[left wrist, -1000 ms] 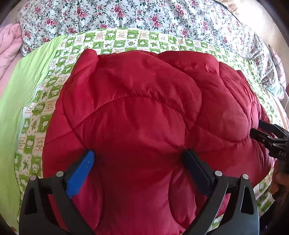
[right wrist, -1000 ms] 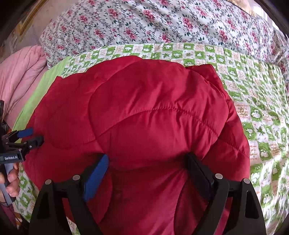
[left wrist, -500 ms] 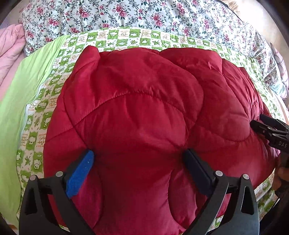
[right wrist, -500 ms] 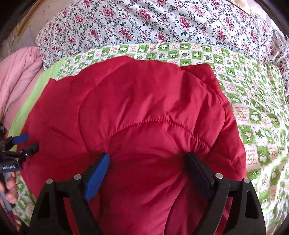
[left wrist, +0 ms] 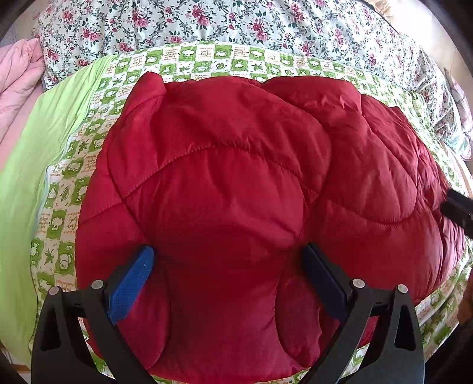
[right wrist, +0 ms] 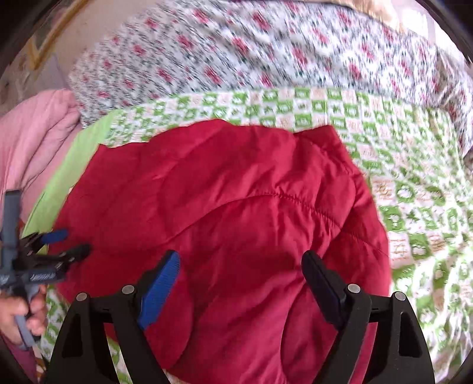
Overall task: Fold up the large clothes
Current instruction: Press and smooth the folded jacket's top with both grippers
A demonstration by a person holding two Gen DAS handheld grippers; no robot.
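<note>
Lying bundled on the green checked bedspread (left wrist: 189, 63), the red quilted jacket (left wrist: 236, 189) bulges between both wide-spread claws, left gripper (left wrist: 226, 265) and right gripper (right wrist: 241, 267); neither clearly pinches it.

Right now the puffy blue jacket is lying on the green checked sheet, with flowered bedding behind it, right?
Not quite: the jacket is red, not blue, as the left wrist view shows. It does lie on the green checked sheet, with flowered bedding behind it.
</note>
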